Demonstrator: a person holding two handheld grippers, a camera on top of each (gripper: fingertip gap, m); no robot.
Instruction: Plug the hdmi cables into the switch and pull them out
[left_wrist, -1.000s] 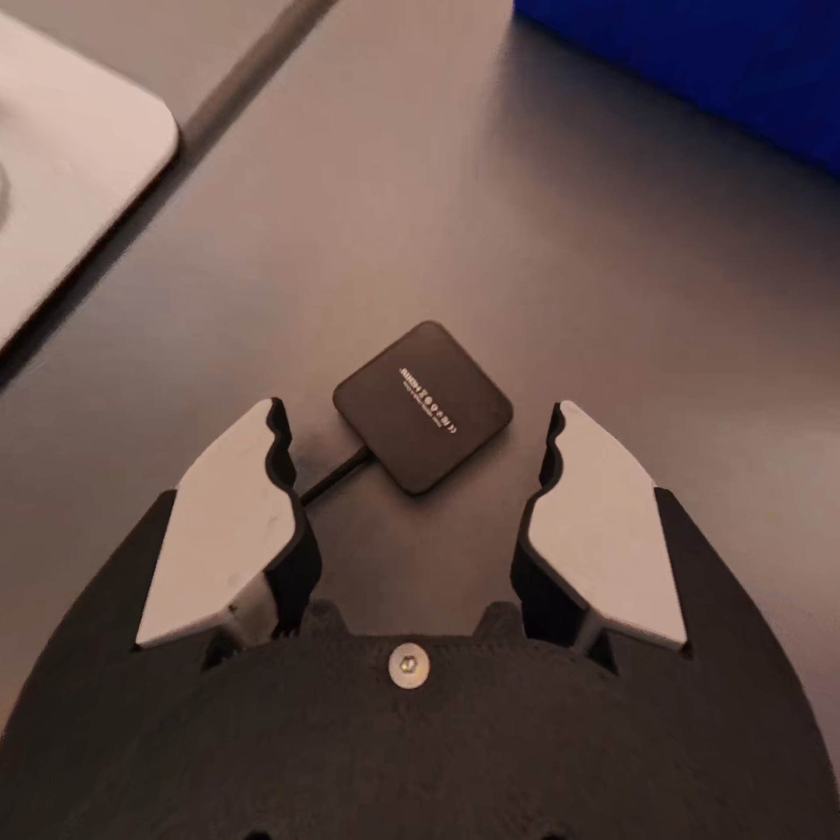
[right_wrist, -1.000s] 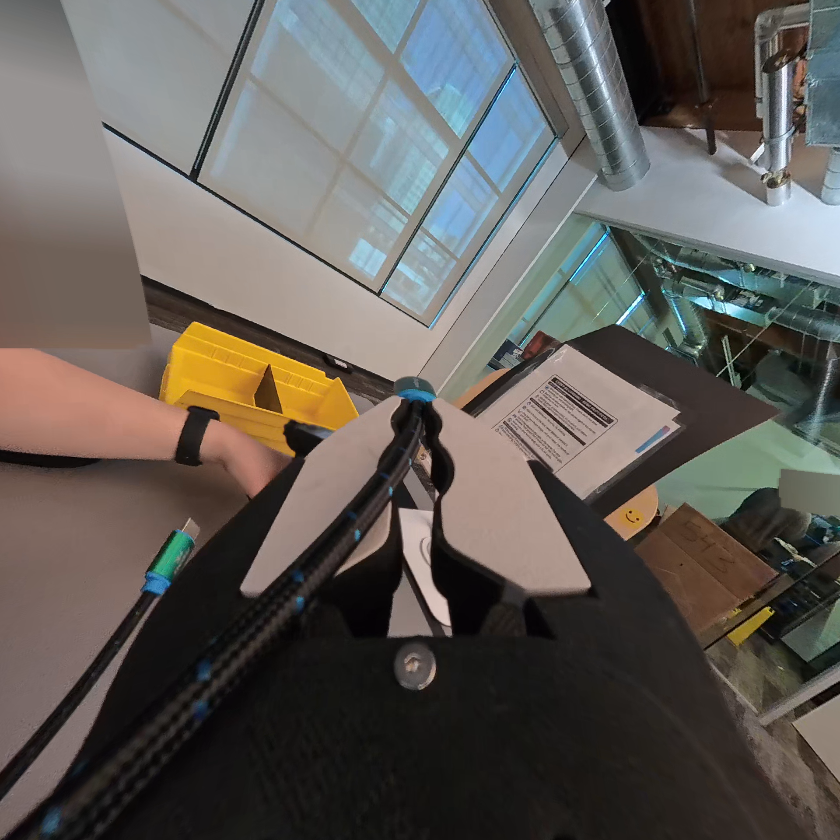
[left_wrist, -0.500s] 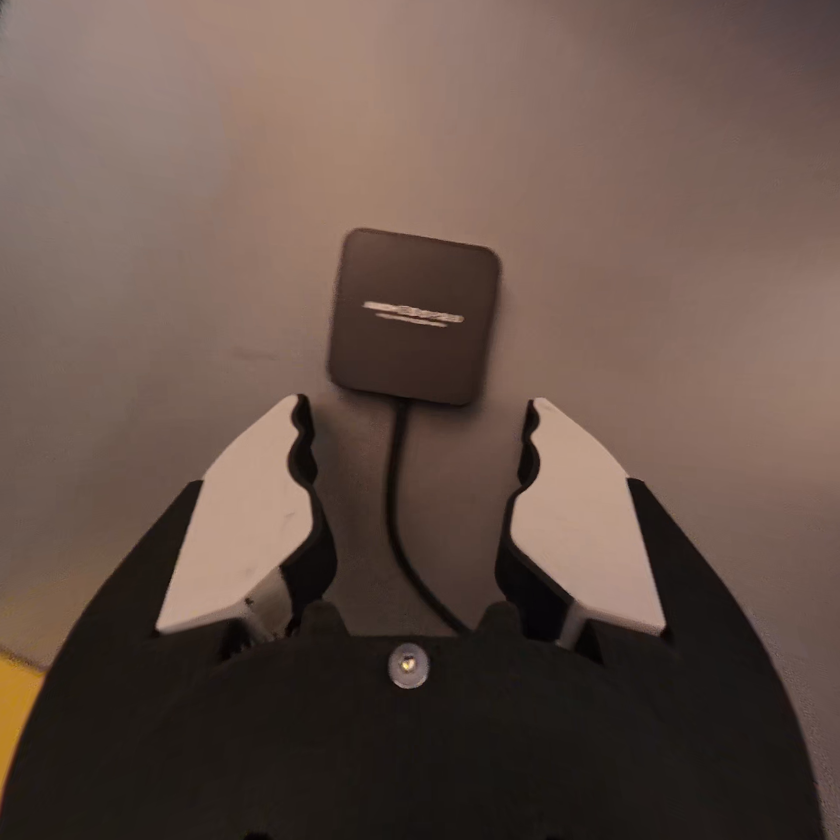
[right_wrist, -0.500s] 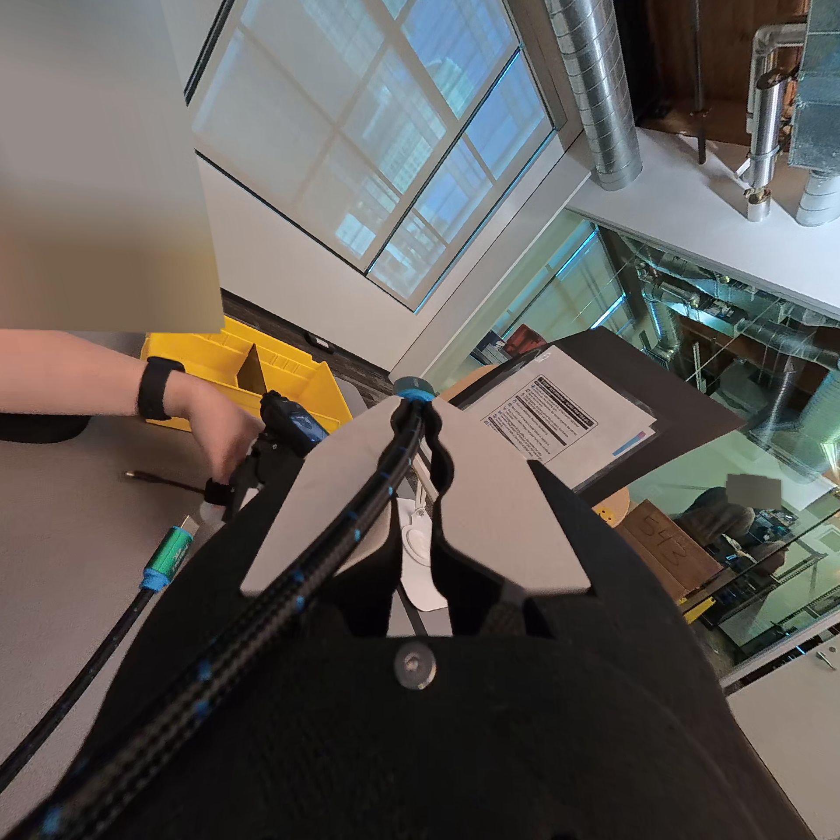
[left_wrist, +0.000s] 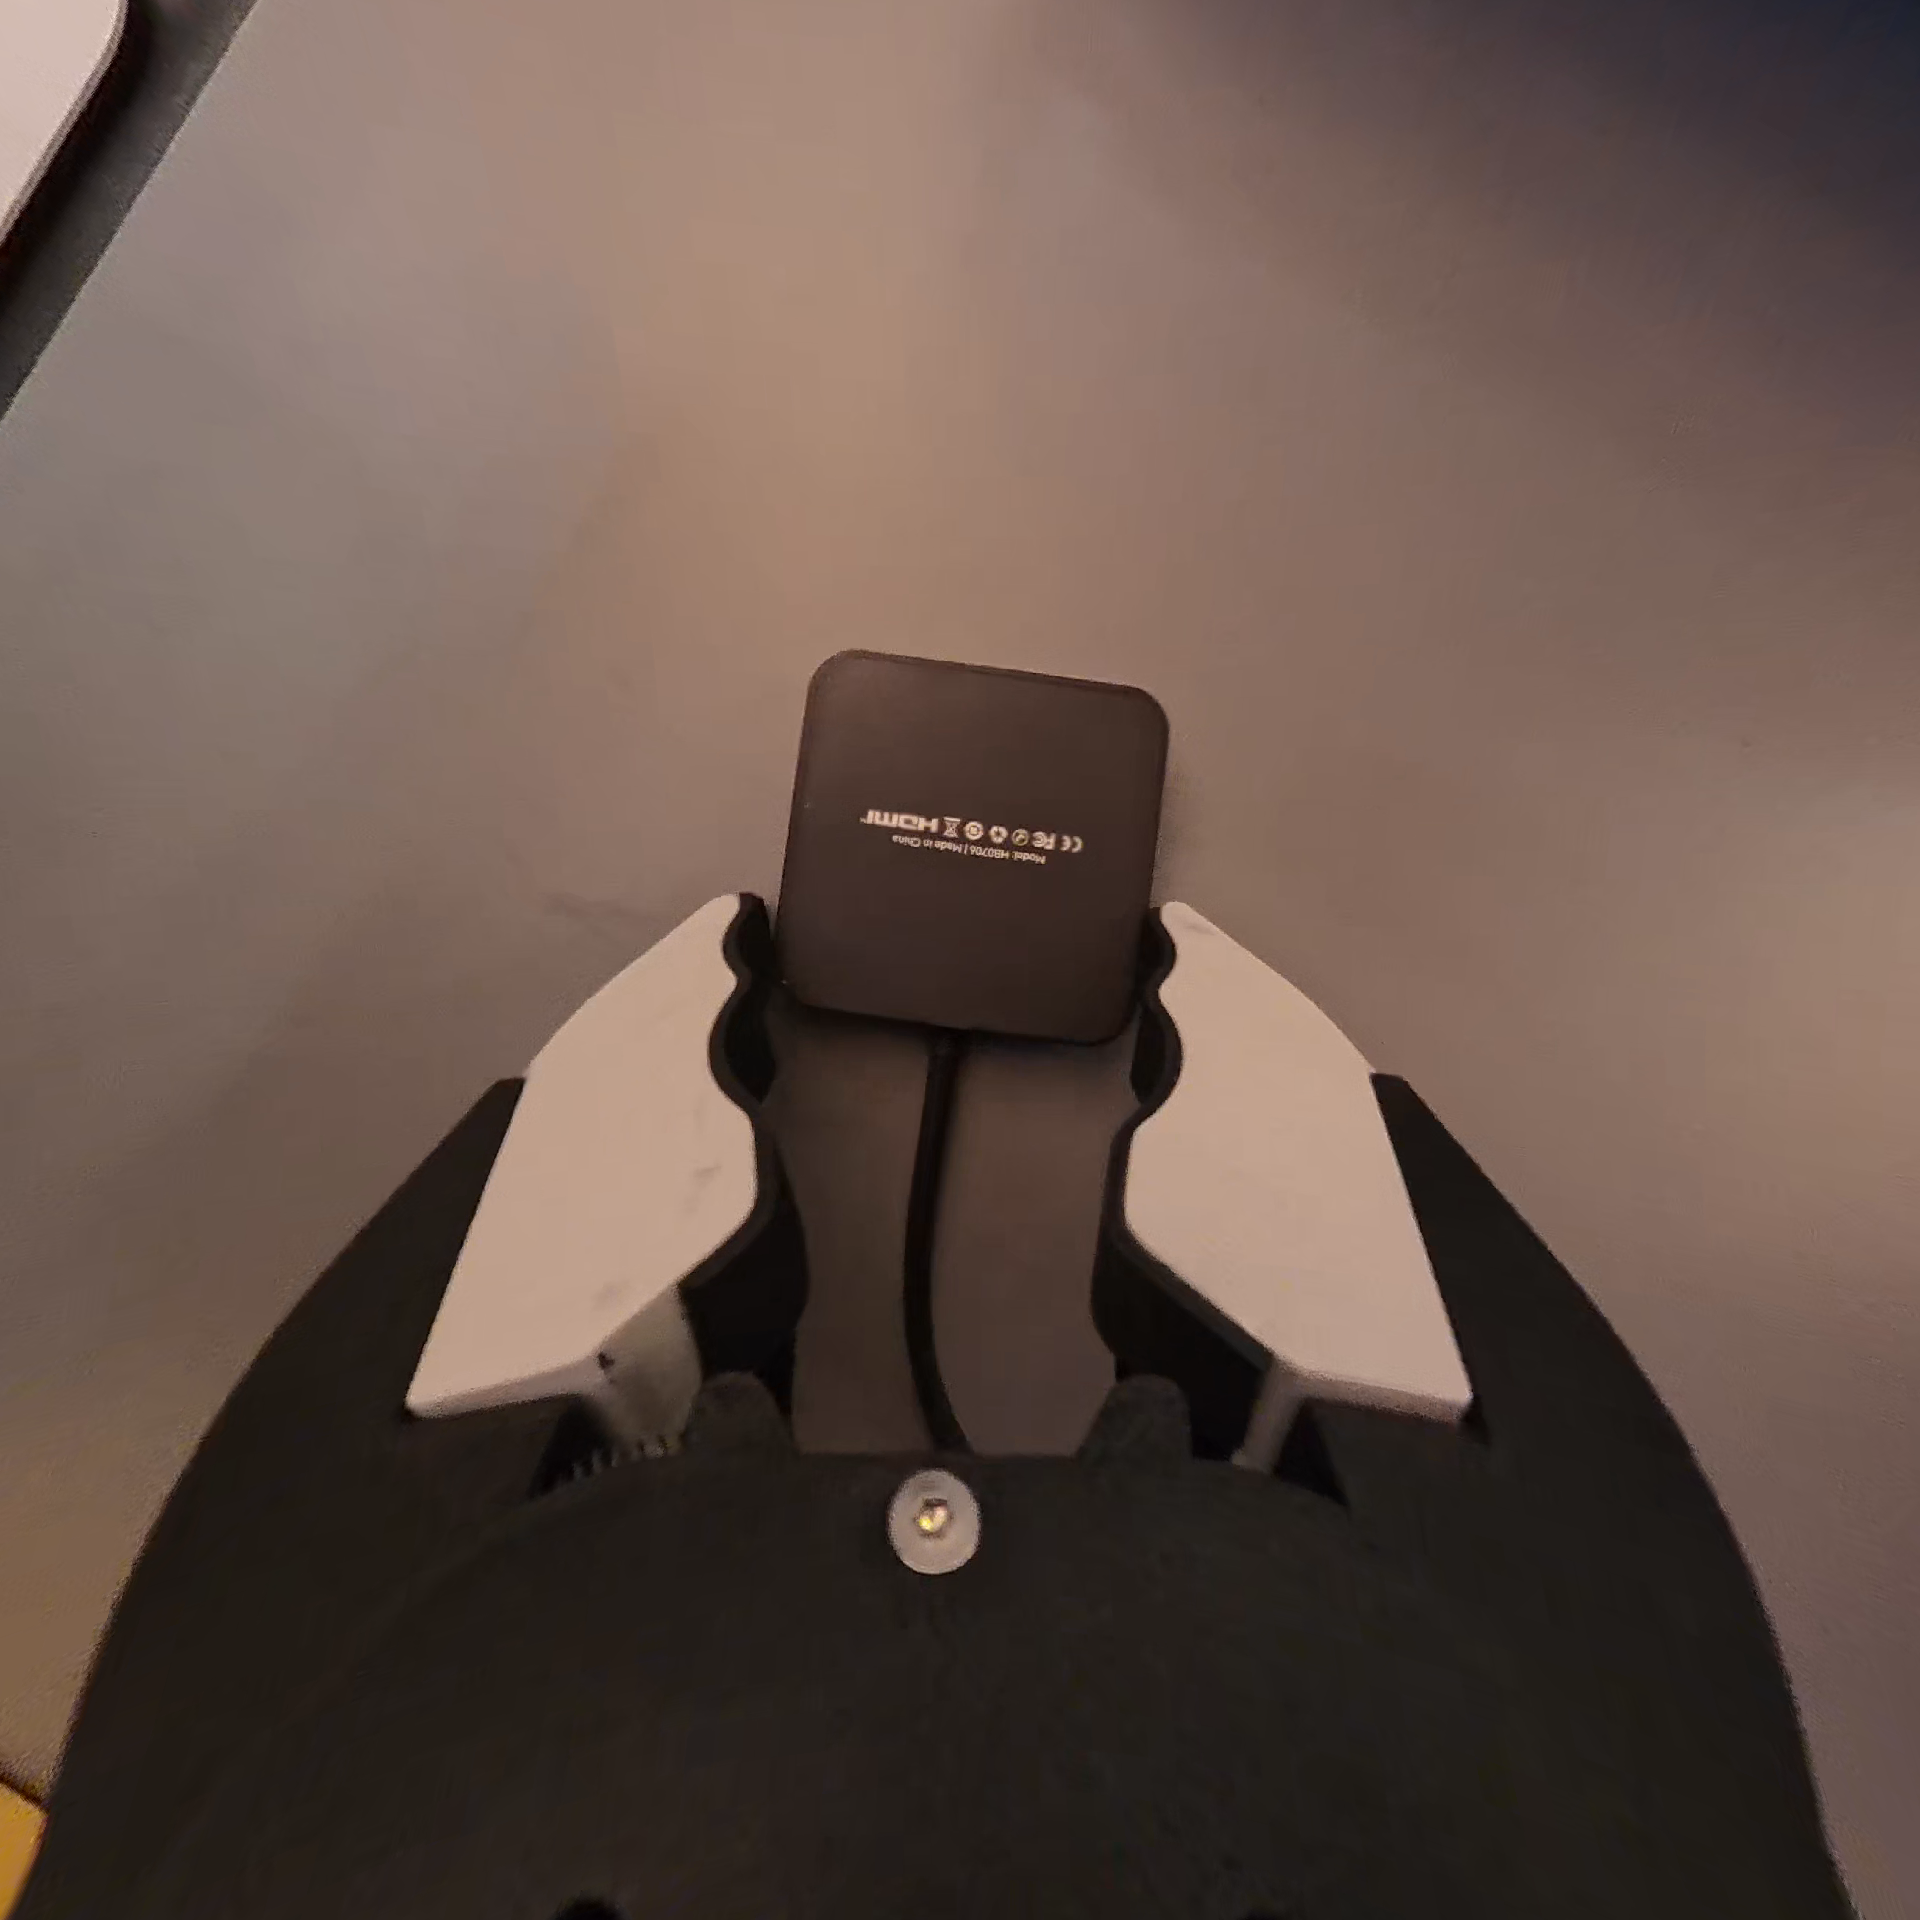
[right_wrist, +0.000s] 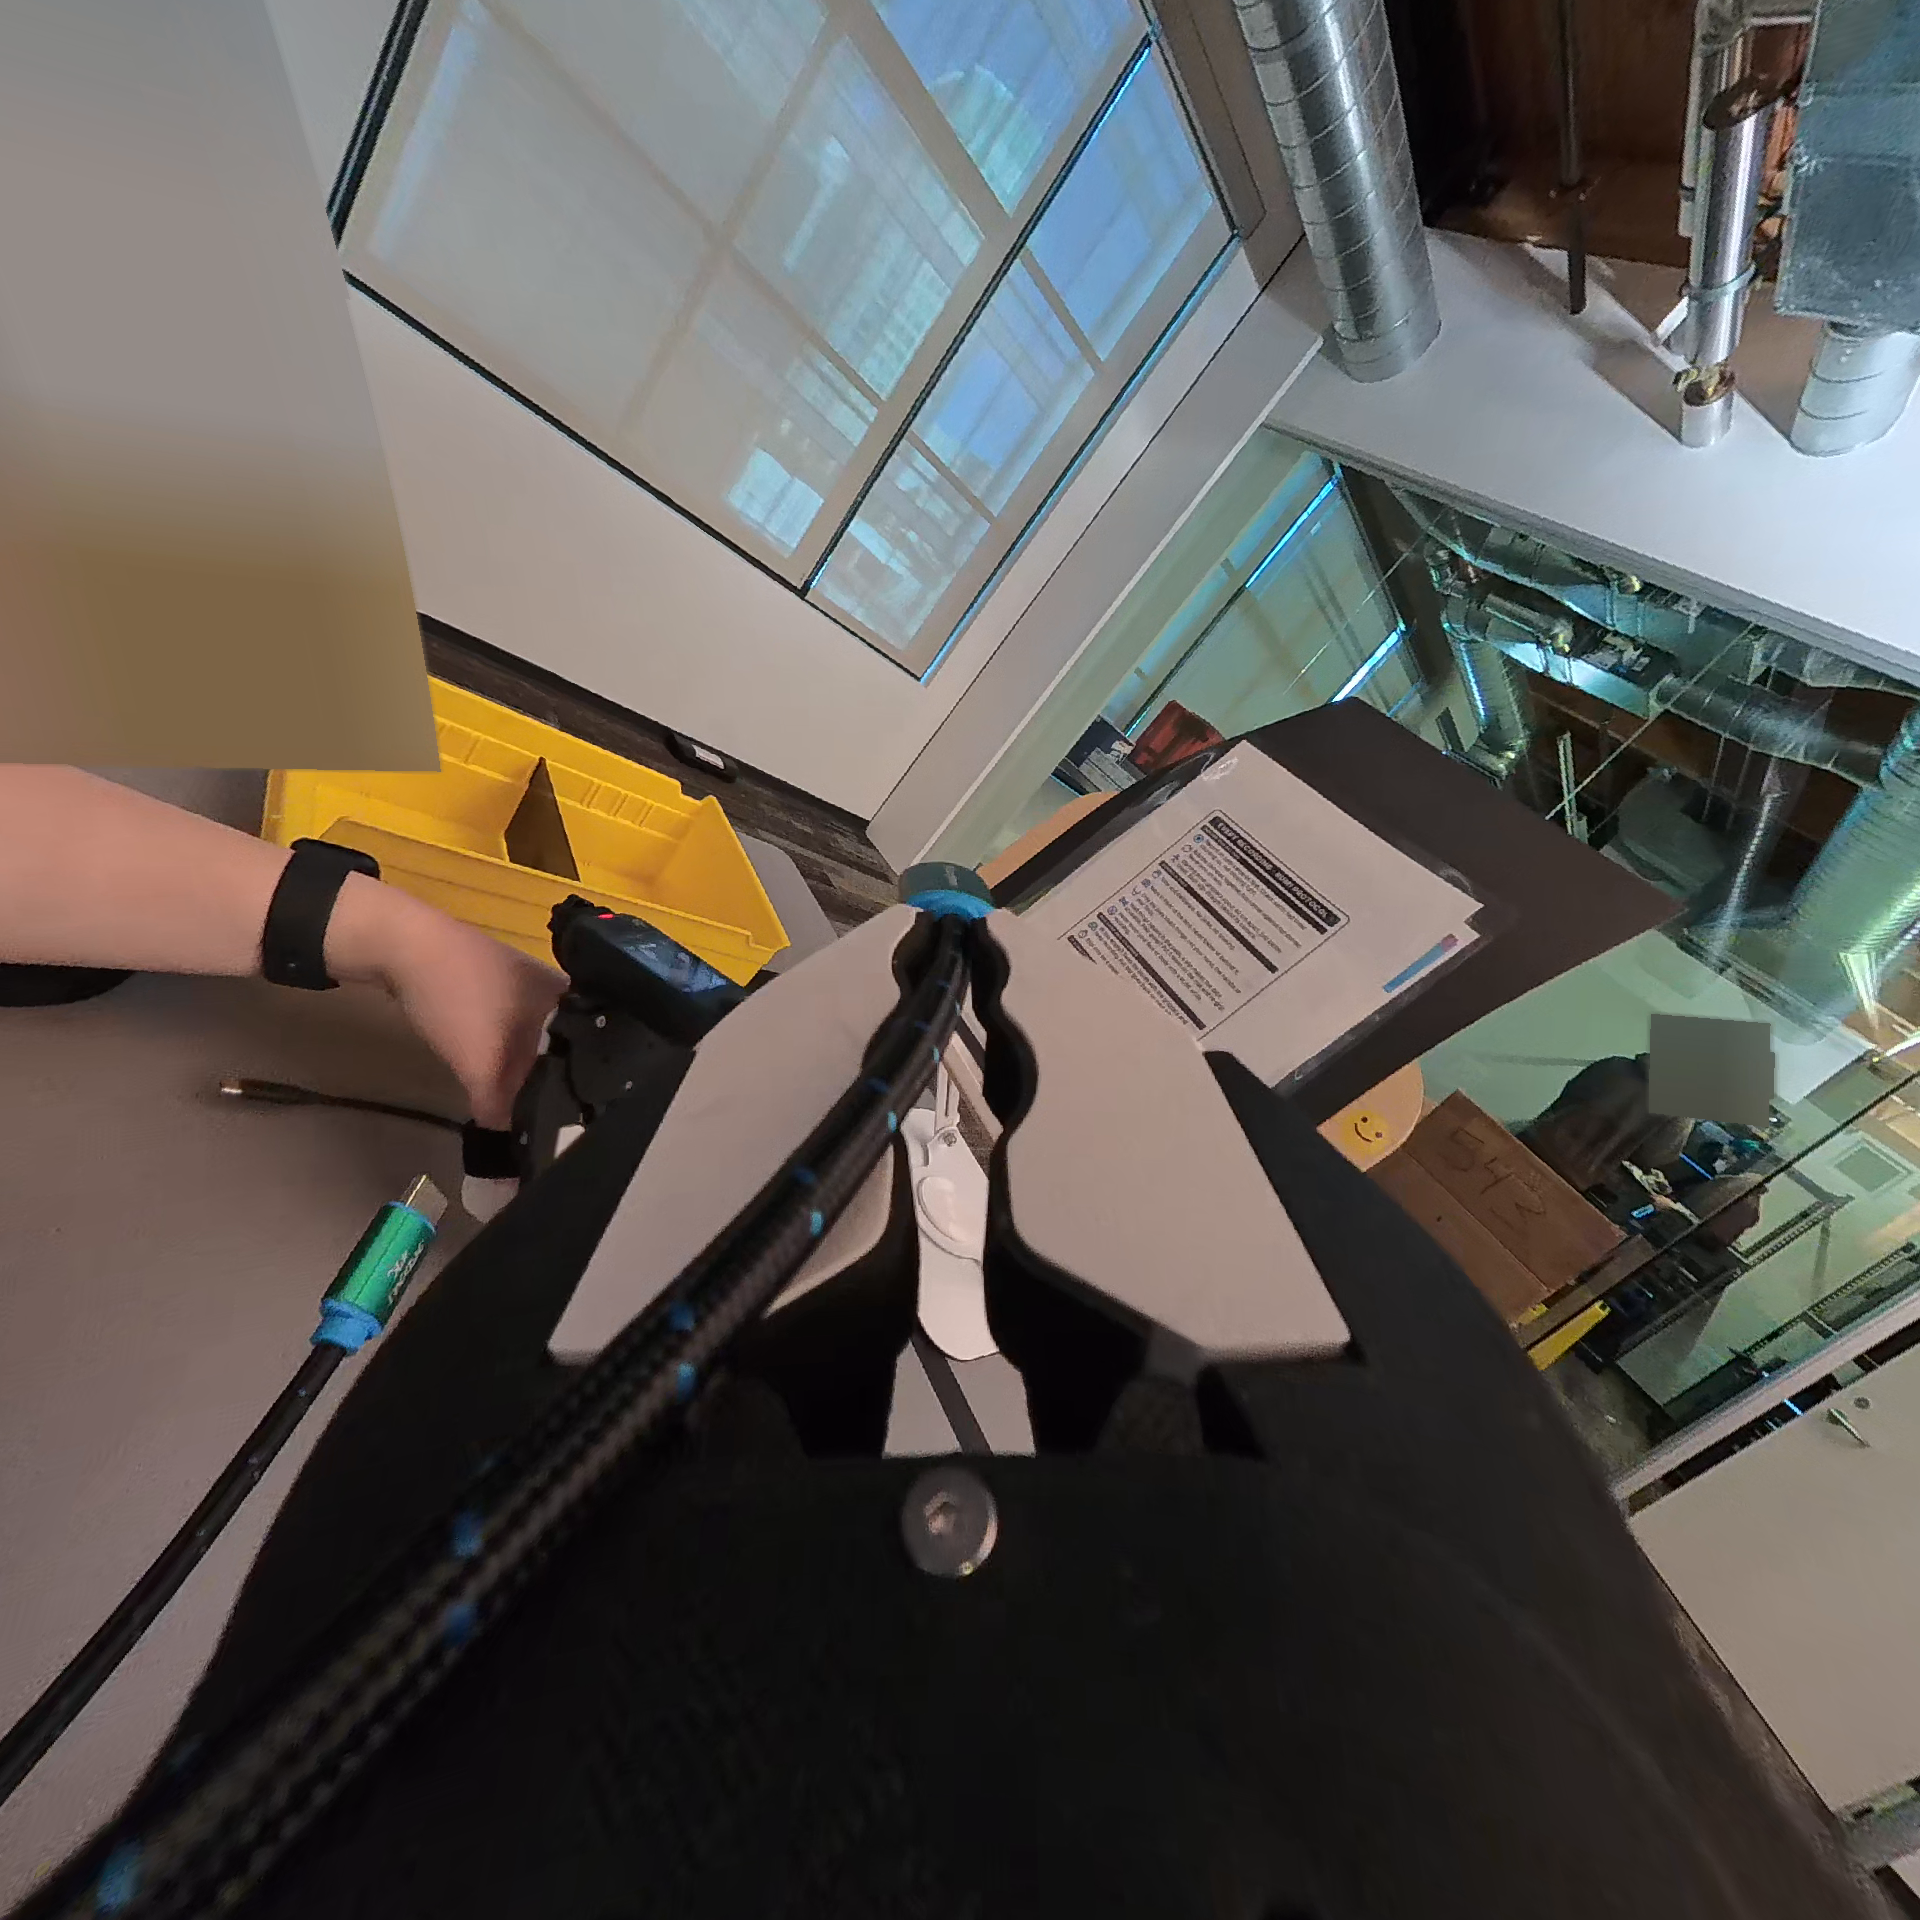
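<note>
Change: the left gripper (left_wrist: 951, 914) has moved forward; the switch (left_wrist: 977, 847), earlier ahead of it, now sits between the fingertips.
Left jaws: apart, flanking the switch on the table (left_wrist: 520, 520); contact unclear.
Right gripper (right_wrist: 940, 925): clamped on the braided hdmi cable (right_wrist: 727, 1278).
Meaning: probably switch grasp next, then plugging.
Writing: small white print on switch.
</note>
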